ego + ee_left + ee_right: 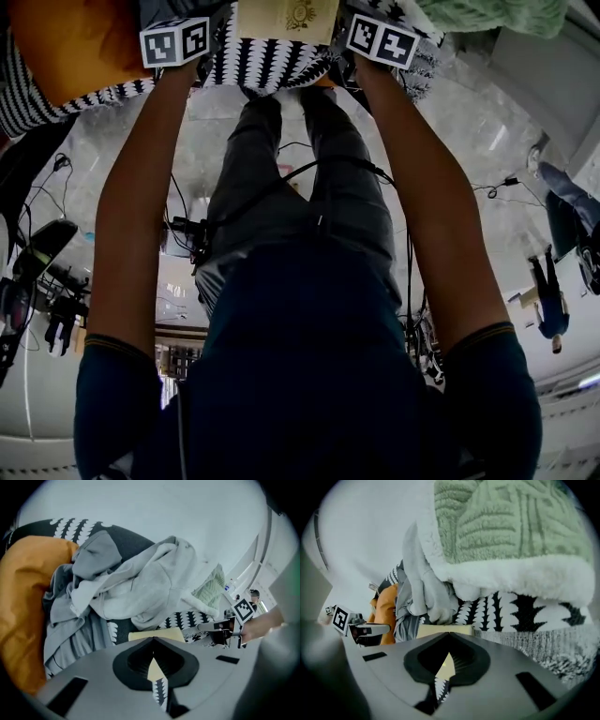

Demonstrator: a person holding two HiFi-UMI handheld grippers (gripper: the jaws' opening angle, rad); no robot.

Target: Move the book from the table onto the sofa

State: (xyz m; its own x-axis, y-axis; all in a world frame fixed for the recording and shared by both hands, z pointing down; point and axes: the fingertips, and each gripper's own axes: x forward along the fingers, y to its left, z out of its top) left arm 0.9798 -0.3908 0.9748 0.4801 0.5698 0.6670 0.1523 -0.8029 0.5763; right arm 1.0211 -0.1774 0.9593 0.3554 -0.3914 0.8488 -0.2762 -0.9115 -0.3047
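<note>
The pale yellow, thin, flat book lies on the sofa's black-and-white zigzag-patterned cover, between the two grippers in the head view. The left gripper has its jaws closed together, tips meeting. The book sits just beyond those tips, and more of it shows through the gap lower down between the jaws. The right gripper is likewise closed tip to tip, with the book just ahead of it. Whether either pair pinches the book's near edge is unclear.

Past the left gripper lie a crumpled grey hooded garment and, to its left, an orange cushion. Above the right gripper hangs a green knitted blanket with a white fleece edge.
</note>
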